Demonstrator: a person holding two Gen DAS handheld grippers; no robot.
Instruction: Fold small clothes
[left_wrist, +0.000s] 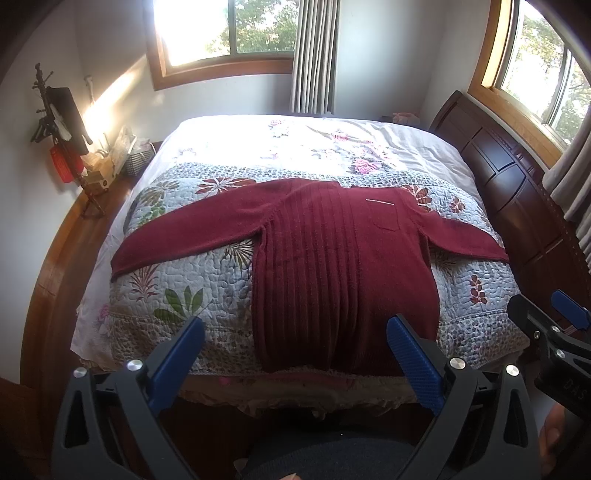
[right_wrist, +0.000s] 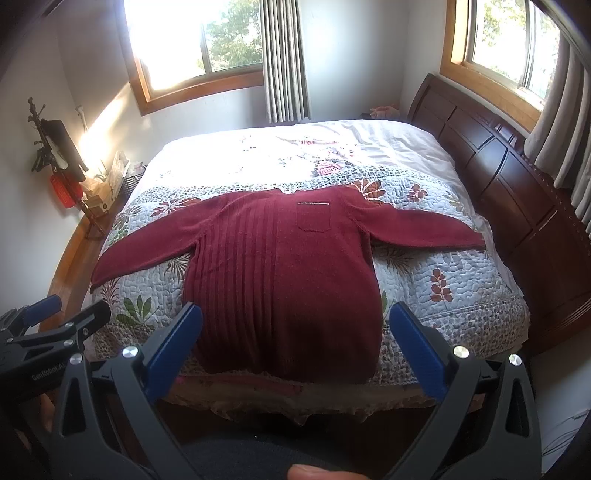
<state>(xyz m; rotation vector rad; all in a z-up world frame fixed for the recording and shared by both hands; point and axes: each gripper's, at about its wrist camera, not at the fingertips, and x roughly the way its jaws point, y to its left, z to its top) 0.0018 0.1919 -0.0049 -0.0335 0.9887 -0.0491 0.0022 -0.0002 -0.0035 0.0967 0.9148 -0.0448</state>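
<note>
Right wrist view shows the red sweater (right_wrist: 280, 280) spread flat on the bed (right_wrist: 461, 266), both sleeves out. Both the left gripper (left_wrist: 295, 354) and right gripper (right_wrist: 295, 343) hover with jaws wide open, holding nothing; a pinch could snag the quilt (right_wrist: 436, 295) beneath, dragging the sweater askew.

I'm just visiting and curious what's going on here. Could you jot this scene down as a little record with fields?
garment: dark red sweater, spread flat, both sleeves out, not yet folded
pocket: chest pocket facing up
surface: floral quilt on a bed
left hand-held gripper: open, holding nothing, above the hem
right hand-held gripper: open, holding nothing, above the hem
room: two windows, wooden headboard on the right
</note>
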